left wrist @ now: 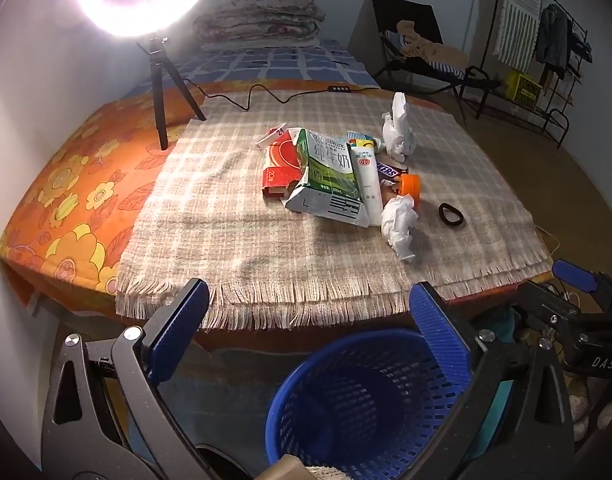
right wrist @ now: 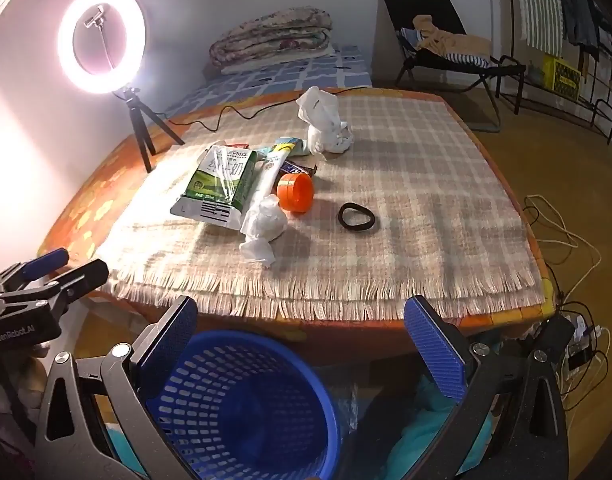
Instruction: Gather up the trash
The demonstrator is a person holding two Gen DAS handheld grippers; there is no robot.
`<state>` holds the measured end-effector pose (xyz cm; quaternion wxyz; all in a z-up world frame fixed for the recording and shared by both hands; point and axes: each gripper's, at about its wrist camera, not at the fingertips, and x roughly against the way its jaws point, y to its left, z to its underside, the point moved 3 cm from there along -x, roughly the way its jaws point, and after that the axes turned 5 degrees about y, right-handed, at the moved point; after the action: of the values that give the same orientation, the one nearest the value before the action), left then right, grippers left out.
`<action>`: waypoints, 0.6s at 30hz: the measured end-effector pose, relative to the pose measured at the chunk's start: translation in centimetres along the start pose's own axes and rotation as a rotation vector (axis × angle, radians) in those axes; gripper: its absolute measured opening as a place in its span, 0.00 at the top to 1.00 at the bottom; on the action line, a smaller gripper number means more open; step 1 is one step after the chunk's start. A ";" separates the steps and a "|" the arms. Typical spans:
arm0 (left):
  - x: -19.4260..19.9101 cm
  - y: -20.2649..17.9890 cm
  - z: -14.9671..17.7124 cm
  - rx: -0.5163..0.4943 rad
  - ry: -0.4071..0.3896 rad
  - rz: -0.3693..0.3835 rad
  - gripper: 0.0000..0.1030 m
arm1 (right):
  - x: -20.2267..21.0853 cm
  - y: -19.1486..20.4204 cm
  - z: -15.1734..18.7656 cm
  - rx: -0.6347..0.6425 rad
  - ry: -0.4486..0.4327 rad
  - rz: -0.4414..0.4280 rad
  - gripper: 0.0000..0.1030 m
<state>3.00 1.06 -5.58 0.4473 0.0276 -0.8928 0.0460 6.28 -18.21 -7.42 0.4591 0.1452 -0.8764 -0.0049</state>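
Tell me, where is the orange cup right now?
The orange cup lies on its side on the plaid cloth, in the middle of the right wrist view, between the crumpled tissue and the black hair band.

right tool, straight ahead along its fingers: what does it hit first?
Probably the fringed near edge of the plaid cloth on the table, short of the crumpled tissue. The right tool is open and empty; depth is uncertain.

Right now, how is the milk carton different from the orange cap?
The milk carton is green and white, boxy and squashed flat; the orange cap is plain orange and round. The carton is far bigger than the cap. The carton lies on its side with printed writing showing, while the cap is tipped so its hollow opening shows. Both sit in the trash pile on the checked cloth, not yet in the blue basket.
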 end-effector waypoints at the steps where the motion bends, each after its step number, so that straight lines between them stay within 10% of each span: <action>1: 0.0 0.0 0.0 0.000 0.001 0.000 0.01 | 0.1 0.1 0.0 0.001 -0.002 0.002 0.01; 18: -0.9 0.2 1.1 0.001 0.005 0.000 0.01 | 0.3 0.2 -0.3 0.013 -0.013 0.013 0.01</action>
<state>2.65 1.18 -7.02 0.4496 0.0279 -0.8916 0.0465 6.28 -18.09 -7.01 0.4523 0.1425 -0.8804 0.0026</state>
